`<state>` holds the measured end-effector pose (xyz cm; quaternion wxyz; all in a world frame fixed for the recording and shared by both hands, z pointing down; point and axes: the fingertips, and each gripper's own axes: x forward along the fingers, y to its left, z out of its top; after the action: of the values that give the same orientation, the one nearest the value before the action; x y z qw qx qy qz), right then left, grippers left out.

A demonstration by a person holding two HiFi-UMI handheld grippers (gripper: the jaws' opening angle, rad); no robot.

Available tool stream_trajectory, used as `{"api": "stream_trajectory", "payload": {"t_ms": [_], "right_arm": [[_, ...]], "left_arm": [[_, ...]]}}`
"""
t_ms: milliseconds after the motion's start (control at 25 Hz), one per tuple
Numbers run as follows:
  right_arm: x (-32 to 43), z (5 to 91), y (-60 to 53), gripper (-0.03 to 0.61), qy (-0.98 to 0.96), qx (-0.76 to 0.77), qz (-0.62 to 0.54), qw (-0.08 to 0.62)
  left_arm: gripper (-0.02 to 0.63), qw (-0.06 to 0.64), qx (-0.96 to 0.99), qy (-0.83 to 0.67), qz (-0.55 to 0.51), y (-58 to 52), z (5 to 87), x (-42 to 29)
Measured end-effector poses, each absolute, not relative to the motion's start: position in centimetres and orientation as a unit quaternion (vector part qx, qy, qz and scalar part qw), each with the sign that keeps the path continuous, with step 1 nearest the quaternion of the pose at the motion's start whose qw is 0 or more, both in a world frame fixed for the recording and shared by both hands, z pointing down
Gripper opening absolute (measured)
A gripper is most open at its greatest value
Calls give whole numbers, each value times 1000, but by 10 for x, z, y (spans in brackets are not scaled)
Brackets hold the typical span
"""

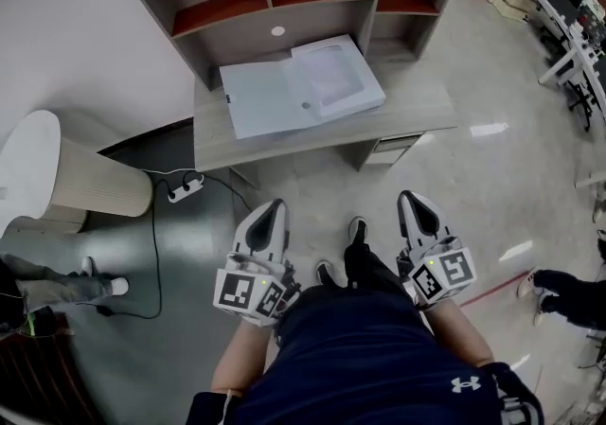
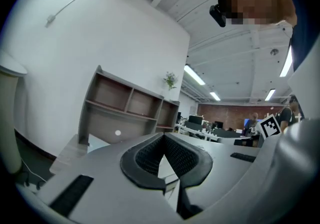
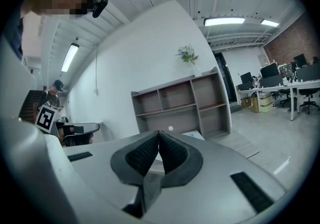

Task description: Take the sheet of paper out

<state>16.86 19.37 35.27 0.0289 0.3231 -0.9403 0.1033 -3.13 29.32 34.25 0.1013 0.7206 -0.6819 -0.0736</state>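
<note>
Since the left gripper (image 1: 272, 211) and the right gripper (image 1: 410, 199) both hang empty with jaws pressed together, well apart from the desk (image 1: 417, 111), it seems best to step close and open one only beside the sheet of paper (image 1: 329, 76), which appears to lie in the right half of the open folder (image 1: 260, 97).

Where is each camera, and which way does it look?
Head view: on the person's head, looking steeply down at desk, left gripper, right gripper, legs.
Left gripper view: on the left gripper, looking along its shut jaws toward the shelf unit.
Right gripper view: likewise, from the right gripper.
All three share the shelf unit.
</note>
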Motion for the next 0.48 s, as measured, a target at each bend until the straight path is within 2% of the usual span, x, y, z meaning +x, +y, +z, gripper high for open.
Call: {"api": "stream_trajectory", "payload": {"t_ms": [240, 480], "right_arm": [[163, 345, 129, 14, -941, 325, 90, 20], [158, 346, 66, 14, -943, 319, 87, 22]], "left_arm": [[15, 76, 663, -742, -65, 256, 329, -93], [15, 69, 656, -751, -44, 200, 331, -105]]}}
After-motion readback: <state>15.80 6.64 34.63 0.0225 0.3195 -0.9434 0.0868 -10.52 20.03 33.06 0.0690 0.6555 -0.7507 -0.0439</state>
